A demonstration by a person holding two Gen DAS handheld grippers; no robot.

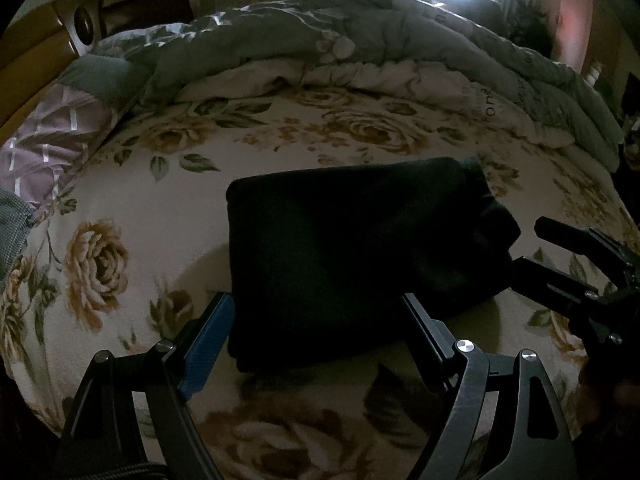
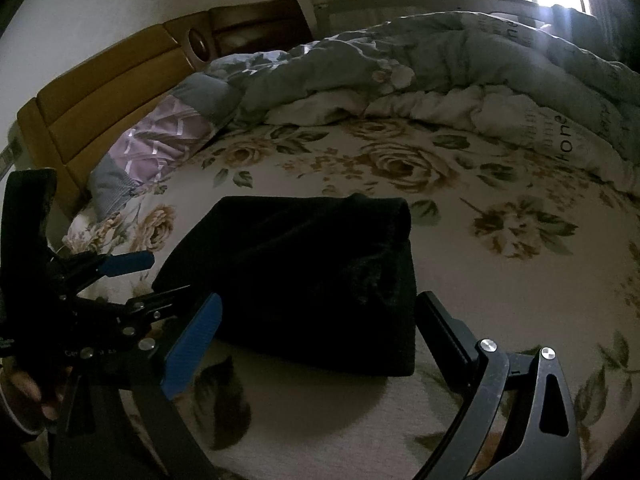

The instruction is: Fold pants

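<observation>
- The folded black pants point(image 1: 356, 256) lie flat on the floral bed point(image 1: 132, 200), just ahead of both tools.
- The left hand-held gripper point(image 1: 318, 312) hovers at their near edge, fingers spread, grasping nothing.
- The right hand-held gripper point(image 2: 316, 312) is likewise released, angled low over the bed.

Dim — window glare (fisheye-warped edges)

Both hand-held grippers, left point(image 1: 316, 312) and right point(image 2: 320, 312), gape wide (nothing gripped).
</observation>
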